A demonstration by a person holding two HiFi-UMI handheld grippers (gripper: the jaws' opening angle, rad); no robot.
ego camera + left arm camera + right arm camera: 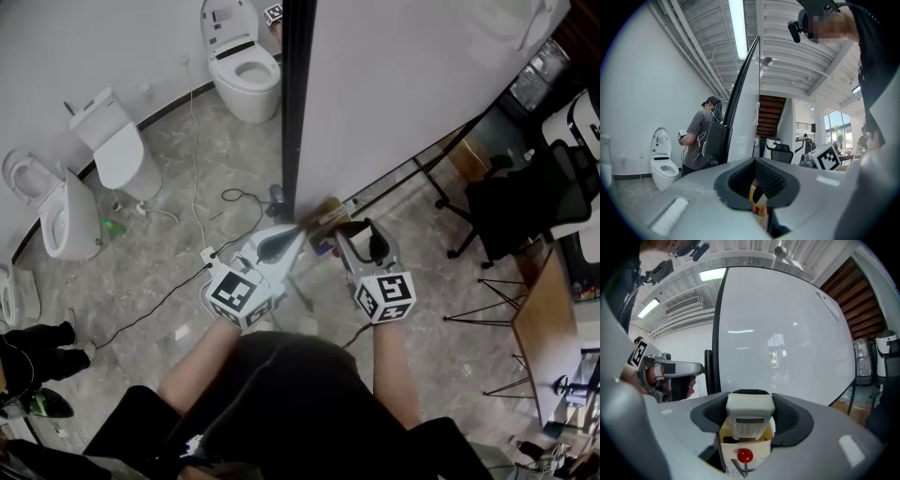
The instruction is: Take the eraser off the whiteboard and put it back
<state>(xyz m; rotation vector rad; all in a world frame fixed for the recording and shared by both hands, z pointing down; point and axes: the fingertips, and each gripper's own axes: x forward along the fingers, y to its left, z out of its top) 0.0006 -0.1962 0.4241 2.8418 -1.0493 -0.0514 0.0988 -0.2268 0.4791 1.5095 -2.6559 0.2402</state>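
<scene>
- Two grippers sit low centre in the head view, one in each hand, both pointed up-frame at the whiteboard.
- Far left, head view: white toilets stand along the wall on a grey stone floor. A black cable lies across the floor.
- Left of centre: the left gripper has its fingers closed to a point. In the left gripper view the pads meet at the tips with nothing between them.
- Its tip lies just beside the board's black edge. Contact cannot be told.
- Left side of the left gripper view: another person stands beside a toilet.
- Right of centre: the right gripper has its fingers set wide and clamped on the eraser. The eraser is a pale block with a dark pad pressed to each side.
- The eraser sits in that gripper, in front of the whiteboard face, which fills the right gripper view. Whether it touches the board cannot be told.
- Right edge, head view: a black office chair, with a wooden table below it.
</scene>
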